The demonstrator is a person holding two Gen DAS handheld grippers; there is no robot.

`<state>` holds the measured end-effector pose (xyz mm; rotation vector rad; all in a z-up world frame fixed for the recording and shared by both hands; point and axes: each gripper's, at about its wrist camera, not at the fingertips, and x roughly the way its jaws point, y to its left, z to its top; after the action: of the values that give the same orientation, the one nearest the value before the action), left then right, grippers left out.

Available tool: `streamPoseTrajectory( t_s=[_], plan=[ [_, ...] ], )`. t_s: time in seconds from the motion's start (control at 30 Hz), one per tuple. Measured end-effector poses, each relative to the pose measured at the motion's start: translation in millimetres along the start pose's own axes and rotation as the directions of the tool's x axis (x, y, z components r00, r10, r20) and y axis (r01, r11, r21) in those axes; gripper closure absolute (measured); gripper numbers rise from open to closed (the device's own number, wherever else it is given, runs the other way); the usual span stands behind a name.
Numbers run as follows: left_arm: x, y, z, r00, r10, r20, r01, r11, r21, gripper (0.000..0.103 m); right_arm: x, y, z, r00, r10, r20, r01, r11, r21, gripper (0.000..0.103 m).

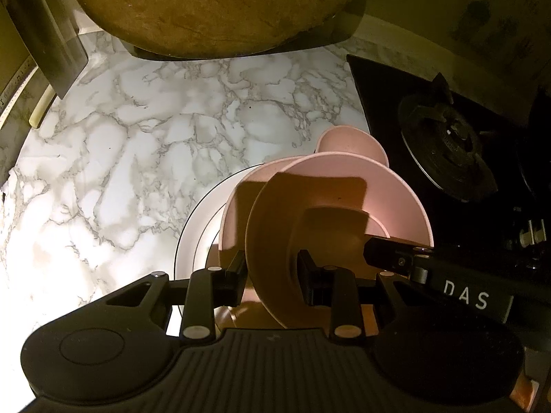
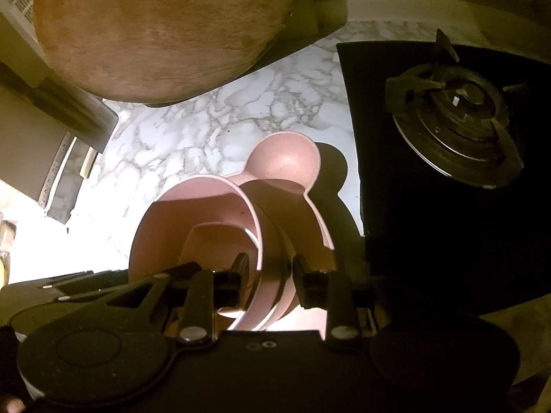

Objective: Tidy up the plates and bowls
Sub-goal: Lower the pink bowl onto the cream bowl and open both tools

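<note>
The pink bowl (image 1: 339,203) is sitting rim-between the left tool's (image 1: 272,275) half-open jaws, unpinched; right tool (image 2: 270,277) likewise straddling the eared pink plate (image 2: 286,186); both should be closing squarely before lifting.

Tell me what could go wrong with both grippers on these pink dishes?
1. The left gripper and right gripper each straddle only a rim of the pink bowl; a thin edge grip could slip or tilt.
2. The bowl sits over the bear-eared pink plate and the white plate; lifting unevenly may drag them.
3. The gas burner is close on the right; a swing could strike it.
</note>
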<state>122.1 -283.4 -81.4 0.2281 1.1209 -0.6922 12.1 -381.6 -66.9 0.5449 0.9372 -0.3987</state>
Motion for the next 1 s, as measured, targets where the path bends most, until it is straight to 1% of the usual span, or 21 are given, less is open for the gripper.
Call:
streamPoseTrajectory(
  t_s=[0.07, 0.1, 0.13, 0.2, 0.27, 0.4, 0.5, 0.57, 0.6, 0.63, 0.67, 0.7, 0.87, 0.97, 1.0],
  plan=[
    [-1.8, -0.4, -0.8, 1.000, 0.001, 0.006, -0.001, 1.000, 0.002, 0.073, -1.0, -0.8, 0.1, 1.000, 0.009, 0.000, -0.009, 1.000, -0.009, 0.073],
    [-3.0, -1.1, -1.6, 1.000, 0.006, 0.011, -0.006, 1.000, 0.005, 0.070, -2.0, -1.5, 0.2, 1.000, 0.016, 0.002, -0.016, 1.000, -0.015, 0.072],
    [-4.6, -1.8, -2.7, 1.000, 0.009, 0.018, -0.009, 1.000, 0.009, 0.068, -3.7, -2.0, 0.1, 1.000, 0.021, 0.005, -0.021, 1.000, -0.021, 0.072],
    [-9.6, -2.2, -5.4, 0.999, 0.017, 0.038, -0.017, 1.000, 0.002, 0.058, -7.4, -2.2, -0.2, 1.000, 0.026, 0.012, -0.026, 0.999, -0.039, 0.071],
    [-14.5, -1.7, -7.4, 0.998, 0.017, 0.054, -0.017, 1.000, -0.008, 0.054, -12.3, -1.7, -1.0, 0.999, 0.030, 0.022, -0.028, 0.998, -0.058, 0.071],
    [-26.4, 0.4, -12.8, 0.996, 0.003, 0.084, -0.001, 1.000, -0.027, 0.049, -21.3, -2.5, -3.6, 0.999, 0.042, 0.033, -0.040, 0.996, -0.077, 0.066],
    [-38.3, -0.4, -19.0, 0.994, -0.003, 0.111, 0.004, 1.000, -0.013, 0.047, -32.1, -0.3, -9.5, 0.997, 0.047, 0.056, -0.041, 0.994, -0.099, 0.063],
    [-46.8, -0.8, -23.9, 0.991, -0.002, 0.135, 0.001, 1.000, 0.008, 0.047, -40.4, 1.9, -14.4, 0.996, 0.050, 0.080, -0.041, 0.993, -0.112, 0.060],
    [-51.6, -0.6, -27.1, 0.988, 0.007, 0.153, -0.009, 1.000, 0.017, 0.047, -46.0, 4.1, -17.9, 0.993, 0.054, 0.101, -0.041, 0.992, -0.123, 0.056],
    [-56.4, -0.2, -30.4, 0.985, 0.019, 0.172, -0.024, 0.999, 0.025, 0.046, -50.2, 6.3, -20.5, 0.991, 0.060, 0.120, -0.043, 0.990, -0.137, 0.050],
    [-61.3, 0.7, -34.7, 0.982, 0.031, 0.189, -0.037, 0.999, 0.032, 0.045, -54.5, 9.1, -23.6, 0.989, 0.059, 0.139, -0.038, 0.988, -0.150, 0.046],
    [-65.5, 2.2, -38.9, 0.979, 0.035, 0.201, -0.043, 0.998, 0.036, 0.042, -59.1, 13.0, -28.1, 0.985, 0.056, 0.160, -0.029, 0.986, -0.164, 0.040],
    [-84.2, 9.6, -57.9, 0.969, 0.039, 0.246, -0.055, 0.997, 0.058, 0.041, -75.2, 26.9, -46.4, 0.975, 0.073, 0.212, -0.025, 0.975, -0.222, 0.035],
    [-94.2, 11.6, -69.9, 0.962, 0.036, 0.270, -0.057, 0.996, 0.072, 0.041, -84.1, 30.9, -56.9, 0.965, 0.089, 0.245, -0.027, 0.970, -0.243, 0.030],
    [-97.9, 11.9, -74.2, 0.960, 0.036, 0.279, -0.060, 0.995, 0.078, 0.041, -87.5, 32.3, -60.8, 0.961, 0.094, 0.259, -0.026, 0.967, -0.254, 0.025]
  ],
)
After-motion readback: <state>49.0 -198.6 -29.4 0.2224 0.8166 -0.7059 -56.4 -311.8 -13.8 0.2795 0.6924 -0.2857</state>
